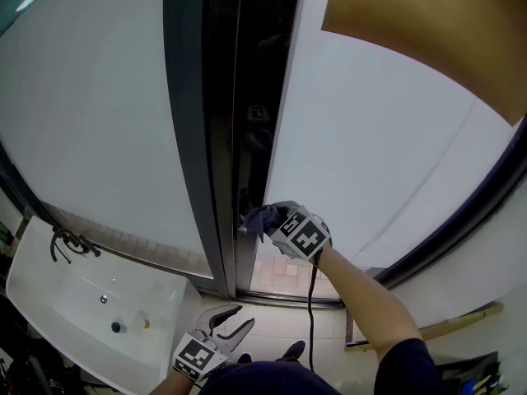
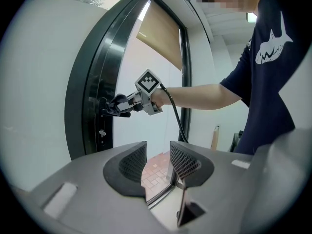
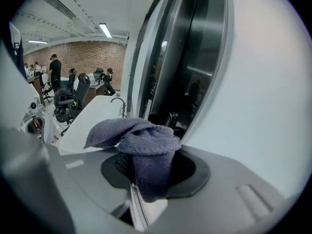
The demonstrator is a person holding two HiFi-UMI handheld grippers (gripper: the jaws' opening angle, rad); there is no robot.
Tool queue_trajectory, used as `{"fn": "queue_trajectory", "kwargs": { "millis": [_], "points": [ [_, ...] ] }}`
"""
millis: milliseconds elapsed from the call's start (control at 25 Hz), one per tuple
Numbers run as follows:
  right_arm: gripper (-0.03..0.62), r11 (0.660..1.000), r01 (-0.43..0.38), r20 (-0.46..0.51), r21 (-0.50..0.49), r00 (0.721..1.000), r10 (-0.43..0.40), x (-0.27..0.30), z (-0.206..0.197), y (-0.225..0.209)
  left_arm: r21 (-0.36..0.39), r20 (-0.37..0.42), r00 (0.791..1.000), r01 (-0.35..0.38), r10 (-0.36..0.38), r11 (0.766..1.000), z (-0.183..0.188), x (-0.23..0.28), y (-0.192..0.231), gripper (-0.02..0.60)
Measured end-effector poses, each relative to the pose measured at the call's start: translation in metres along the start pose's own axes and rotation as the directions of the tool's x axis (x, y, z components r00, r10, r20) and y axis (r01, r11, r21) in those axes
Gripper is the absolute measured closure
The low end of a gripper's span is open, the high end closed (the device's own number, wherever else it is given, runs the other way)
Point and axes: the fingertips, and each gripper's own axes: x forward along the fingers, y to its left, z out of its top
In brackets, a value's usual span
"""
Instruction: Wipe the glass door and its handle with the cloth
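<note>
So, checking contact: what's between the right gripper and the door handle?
The cloth, clamped in the right gripper, bunched before the handle; right gripper view shows it.

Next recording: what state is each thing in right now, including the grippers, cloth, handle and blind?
right gripper: shut on the cloth, held up at the door handle.
cloth: bunched, clamped between the jaws.
left gripper: open, empty, held low.
door handle: cloth right at it, partly hidden.
blind: partly lowered over the upper glass.
</note>
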Motion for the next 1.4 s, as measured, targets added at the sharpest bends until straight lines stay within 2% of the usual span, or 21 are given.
{"fn": "queue_trajectory", "kwargs": {
  "millis": [240,520,640,920,1240,1400],
  "points": [
    [0.449,1.000,0.005,-0.051,0.005,0.999,-0.005,-0.019,-0.027,-0.015,-0.005,0.003,1.000,0.001,-0.001,1.000,-0.002,-0.001,-0.001,0.436],
    [0.448,0.996,0.014,-0.113,0.086,0.994,-0.005,-0.043,-0.056,-0.039,-0.013,0.013,1.000,-0.003,0.004,1.000,-0.005,-0.004,0.002,0.436],
    [0.448,0.992,0.019,-0.068,0.128,0.998,-0.010,-0.050,-0.047,-0.044,-0.020,0.014,1.000,-0.007,0.007,1.000,-0.007,-0.006,0.005,0.436],
    [0.450,0.958,-0.088,0.067,0.272,0.995,0.072,-0.019,0.018,-0.028,-0.020,0.028,0.999,-0.018,0.019,1.000,-0.003,-0.006,0.006,0.436],
    [0.451,0.946,-0.080,0.011,0.315,0.997,0.081,0.025,0.015,-0.020,-0.030,0.025,0.999,-0.042,0.043,0.999,-0.007,-0.015,0.009,0.436],
    [0.451,0.914,-0.122,0.002,0.386,0.991,0.131,0.021,0.002,-0.025,-0.031,0.020,0.999,-0.045,0.045,0.999,-0.008,-0.016,0.011,0.436]
  ]
}}
